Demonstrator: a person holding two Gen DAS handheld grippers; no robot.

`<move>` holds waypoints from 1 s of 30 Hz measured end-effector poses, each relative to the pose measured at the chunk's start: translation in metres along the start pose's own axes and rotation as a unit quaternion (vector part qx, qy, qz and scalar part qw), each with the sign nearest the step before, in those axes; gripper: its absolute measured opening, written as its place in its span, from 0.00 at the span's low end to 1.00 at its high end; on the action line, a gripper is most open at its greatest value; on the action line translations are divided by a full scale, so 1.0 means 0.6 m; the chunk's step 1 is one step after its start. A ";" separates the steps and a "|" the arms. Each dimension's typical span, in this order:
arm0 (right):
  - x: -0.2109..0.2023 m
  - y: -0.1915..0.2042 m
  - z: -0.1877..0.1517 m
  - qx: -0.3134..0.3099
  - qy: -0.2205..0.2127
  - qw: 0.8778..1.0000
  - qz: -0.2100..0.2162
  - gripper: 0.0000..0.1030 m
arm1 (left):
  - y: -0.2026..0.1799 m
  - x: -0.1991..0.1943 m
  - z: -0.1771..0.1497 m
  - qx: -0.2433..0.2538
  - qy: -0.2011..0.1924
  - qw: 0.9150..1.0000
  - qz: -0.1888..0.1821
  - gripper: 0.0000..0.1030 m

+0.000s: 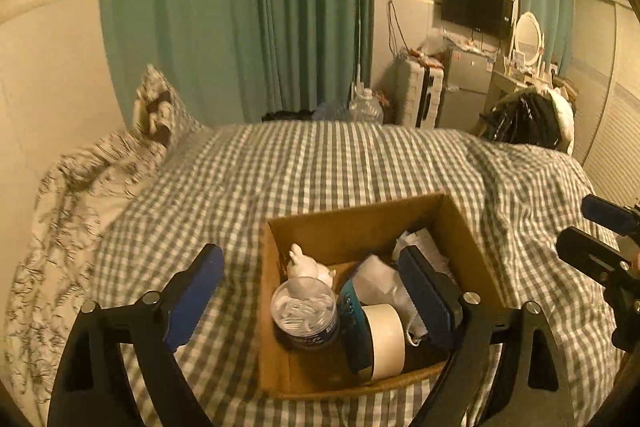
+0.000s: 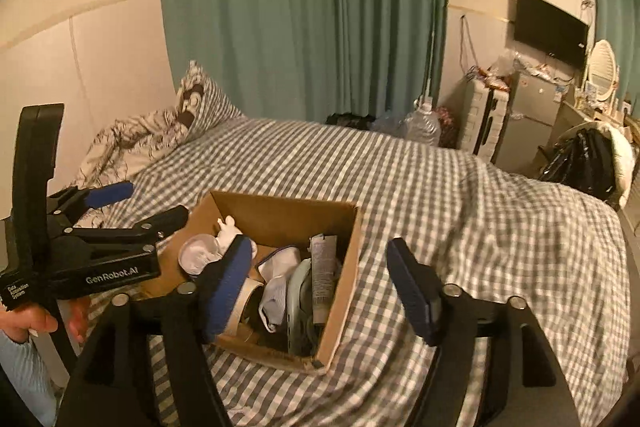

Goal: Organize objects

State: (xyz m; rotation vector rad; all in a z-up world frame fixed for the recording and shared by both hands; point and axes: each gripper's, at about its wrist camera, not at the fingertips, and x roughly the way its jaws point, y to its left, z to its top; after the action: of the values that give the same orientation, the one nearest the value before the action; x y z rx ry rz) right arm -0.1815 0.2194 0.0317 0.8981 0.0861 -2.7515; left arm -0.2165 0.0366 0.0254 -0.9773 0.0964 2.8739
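Cardboard box [image 1: 352, 223] of clutter sits on bed just ahead, nearer the left gripper [image 1: 316, 291]; left and right gripper [image 2: 324, 287] both open, empty.

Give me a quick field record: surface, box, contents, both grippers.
surface: bed with checked cover
box: open cardboard box on the bed
contents: white figurine, clear tub, tape roll, tube
left gripper: jaws open, empty, above the box
right gripper: jaws open, empty, above the box's right side
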 end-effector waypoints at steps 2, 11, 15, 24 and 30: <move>-0.028 0.005 0.003 -0.002 -0.004 1.000 -0.011 0.74 | 0.003 -0.033 0.006 0.000 -0.017 1.000 0.002 0.95; -0.165 0.009 -0.027 0.036 -0.055 0.997 -0.037 0.92 | 0.017 -0.160 -0.025 -0.021 -0.073 0.997 -0.011 1.00; -0.196 0.016 -0.061 0.049 -0.068 0.996 -0.038 0.93 | 0.010 -0.193 -0.053 -0.013 -0.091 0.996 0.008 1.00; -0.210 0.025 -0.114 0.041 -0.122 0.989 -0.070 1.00 | 0.013 -0.211 -0.142 -0.030 -0.112 0.993 0.030 1.00; -0.134 0.037 -0.166 0.008 -0.088 0.990 -0.107 1.00 | 0.005 -0.184 -0.191 -0.027 -0.105 0.994 0.028 1.00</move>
State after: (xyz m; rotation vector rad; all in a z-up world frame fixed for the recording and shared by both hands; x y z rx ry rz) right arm -0.0562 0.2282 -0.0011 0.6803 0.1371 -3.0219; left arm -0.0607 0.0143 0.0024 -0.6861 0.0284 3.0253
